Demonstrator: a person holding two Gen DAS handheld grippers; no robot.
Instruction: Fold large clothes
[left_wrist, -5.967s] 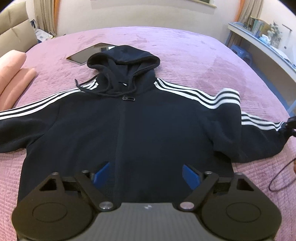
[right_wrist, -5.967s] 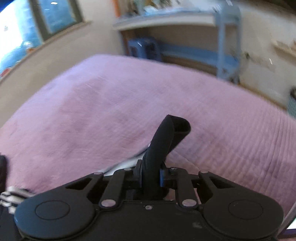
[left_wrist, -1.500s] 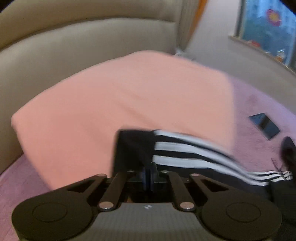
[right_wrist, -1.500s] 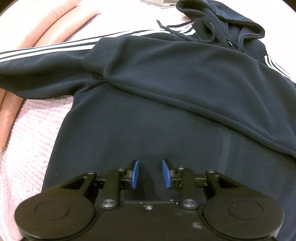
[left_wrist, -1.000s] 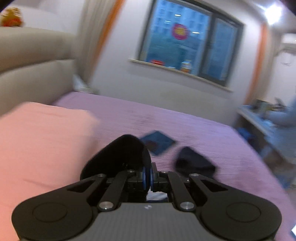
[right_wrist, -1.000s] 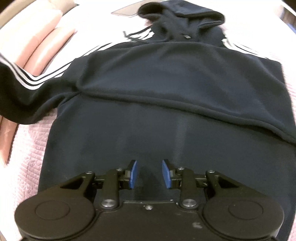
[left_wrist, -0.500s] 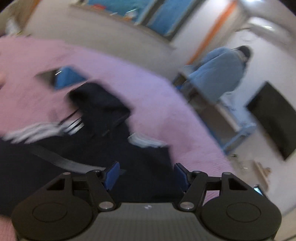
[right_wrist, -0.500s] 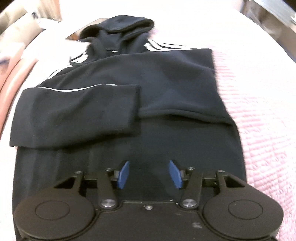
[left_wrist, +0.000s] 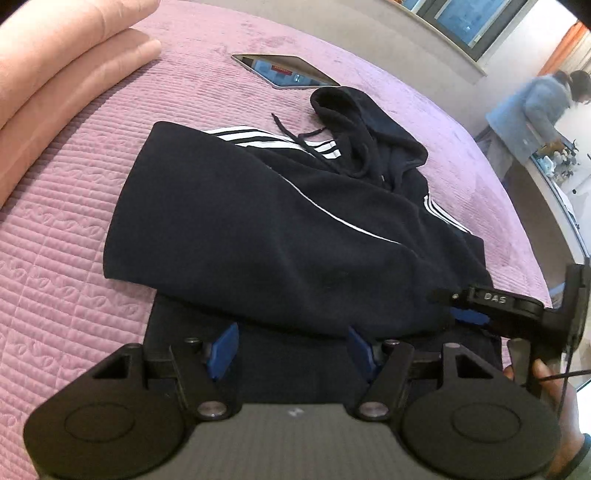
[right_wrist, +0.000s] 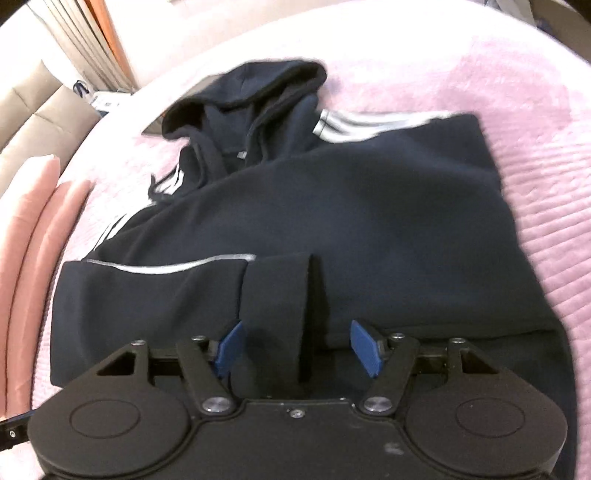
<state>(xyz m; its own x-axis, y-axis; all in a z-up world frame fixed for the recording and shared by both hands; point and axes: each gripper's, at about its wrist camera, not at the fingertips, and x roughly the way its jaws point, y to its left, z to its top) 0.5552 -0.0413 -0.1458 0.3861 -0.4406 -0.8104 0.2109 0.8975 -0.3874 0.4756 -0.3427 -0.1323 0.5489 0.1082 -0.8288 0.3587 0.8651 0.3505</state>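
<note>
- A tablet (left_wrist: 284, 71) lies flat on the purple bedspread (left_wrist: 74, 206).
- Pink pillows (left_wrist: 55, 66) rest at the bedspread's left edge.
- A person in blue (left_wrist: 532, 110) stands beyond its far right.

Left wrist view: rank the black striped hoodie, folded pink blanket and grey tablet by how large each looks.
1. Black striped hoodie, largest.
2. Folded pink blanket, though the frame edge cuts it off.
3. Grey tablet, smallest; it lies farthest away, so true size is unsure.

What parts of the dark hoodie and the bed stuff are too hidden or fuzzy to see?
- Navy striped hoodie: bottom hem, both views, hidden by the grippers' bodies.
- Grey flat tablet: screen content too small, left wrist view; right wrist view mostly behind the hood.
- Right wrist view: blurred.
</note>
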